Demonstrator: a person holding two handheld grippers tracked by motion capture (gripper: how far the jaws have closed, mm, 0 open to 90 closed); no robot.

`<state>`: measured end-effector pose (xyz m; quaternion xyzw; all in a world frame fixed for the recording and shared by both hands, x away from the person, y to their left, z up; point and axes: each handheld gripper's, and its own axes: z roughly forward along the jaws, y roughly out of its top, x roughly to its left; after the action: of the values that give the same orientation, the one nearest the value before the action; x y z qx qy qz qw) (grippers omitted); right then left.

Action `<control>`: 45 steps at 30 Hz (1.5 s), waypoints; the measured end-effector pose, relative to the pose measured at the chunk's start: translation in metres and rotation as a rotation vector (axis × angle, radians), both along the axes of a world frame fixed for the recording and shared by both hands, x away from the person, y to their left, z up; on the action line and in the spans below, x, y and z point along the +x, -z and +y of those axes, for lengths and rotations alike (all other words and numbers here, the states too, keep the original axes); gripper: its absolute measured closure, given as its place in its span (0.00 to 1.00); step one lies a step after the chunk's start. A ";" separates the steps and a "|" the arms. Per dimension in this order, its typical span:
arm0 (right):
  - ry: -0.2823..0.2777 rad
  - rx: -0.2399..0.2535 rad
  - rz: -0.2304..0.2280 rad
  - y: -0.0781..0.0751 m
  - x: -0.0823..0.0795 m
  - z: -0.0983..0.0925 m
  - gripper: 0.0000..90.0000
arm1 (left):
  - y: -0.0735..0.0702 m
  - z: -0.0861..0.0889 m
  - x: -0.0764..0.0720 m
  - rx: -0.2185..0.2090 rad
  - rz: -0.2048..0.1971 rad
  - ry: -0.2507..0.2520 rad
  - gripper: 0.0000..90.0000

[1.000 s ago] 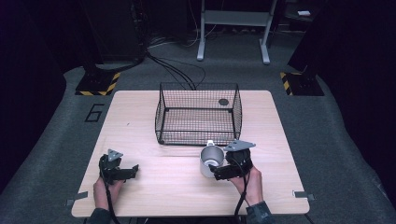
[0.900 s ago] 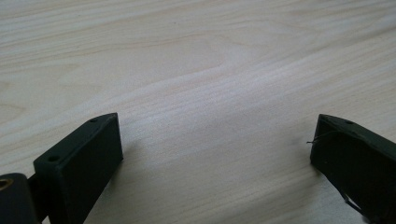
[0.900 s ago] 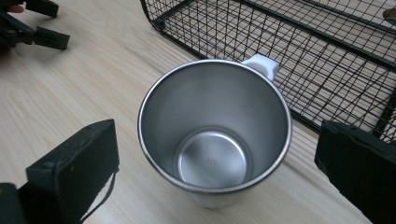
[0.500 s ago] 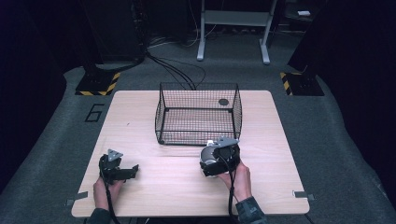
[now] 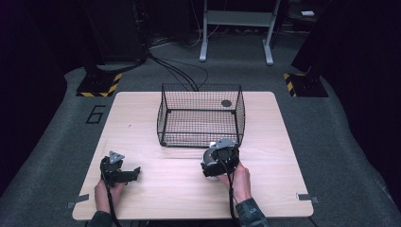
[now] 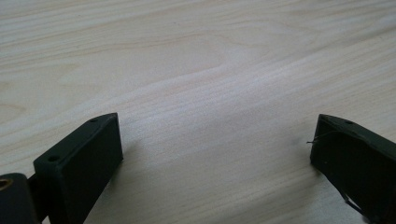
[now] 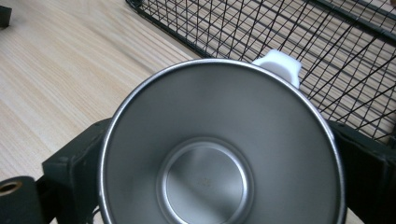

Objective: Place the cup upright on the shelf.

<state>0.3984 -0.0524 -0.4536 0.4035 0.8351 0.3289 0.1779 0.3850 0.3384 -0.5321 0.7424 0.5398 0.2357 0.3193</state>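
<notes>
Two grippers sit low in the high view: my left gripper point(image 5: 134, 173) rests at lower left of the table point(image 5: 283, 156), and my right gripper point(image 5: 210, 166) sits lower centre, just below the near wall of the wire basket point(image 5: 201, 116). A pale rim peeks out beneath the right one, so the cup is there, on my side of the basket. Inside the basket, upper right, lies a small dark disc point(image 5: 226, 103); I cannot tell what it is.

In the left gripper view my jaws stand wide apart over bare wood, holding nothing.

In the right gripper view the steel cup point(image 7: 219, 154) takes up the middle, its mouth toward the camera, its white handle point(image 7: 279, 65) at upper centre pointing at the mesh. My jaws press against both its sides, so I judge the grasp made. The cup is not yet in the basket; I judge what remains is lifting it over the near wall, the main thing in the way, and letting go.
</notes>
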 end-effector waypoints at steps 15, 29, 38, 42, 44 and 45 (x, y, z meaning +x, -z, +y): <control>-0.003 -0.004 -0.014 0.005 0.000 -0.001 0.06 | 0.000 0.000 0.000 -0.001 0.000 0.000 0.02; -0.010 0.008 -0.037 -0.018 -0.007 -0.011 0.06 | 0.000 0.000 0.000 0.000 0.000 0.000 0.02; -0.006 0.005 -0.049 -0.030 -0.009 -0.016 0.06 | 0.000 0.000 0.000 0.000 0.000 0.000 0.02; -0.016 0.001 -0.055 -0.037 -0.009 -0.018 0.06 | 0.000 0.000 0.000 -0.001 0.000 0.000 0.02; -0.012 0.000 -0.057 -0.040 -0.010 -0.019 0.06 | 0.000 0.000 0.000 -0.001 0.000 0.001 0.02; -0.013 0.001 -0.058 -0.041 -0.010 -0.019 0.06 | 0.000 0.000 0.000 -0.001 0.000 0.001 0.02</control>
<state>0.3887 -0.0716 -0.4124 0.3884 0.8320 0.3421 0.1997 0.3851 0.3384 -0.5321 0.7425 0.5395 0.2353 0.3197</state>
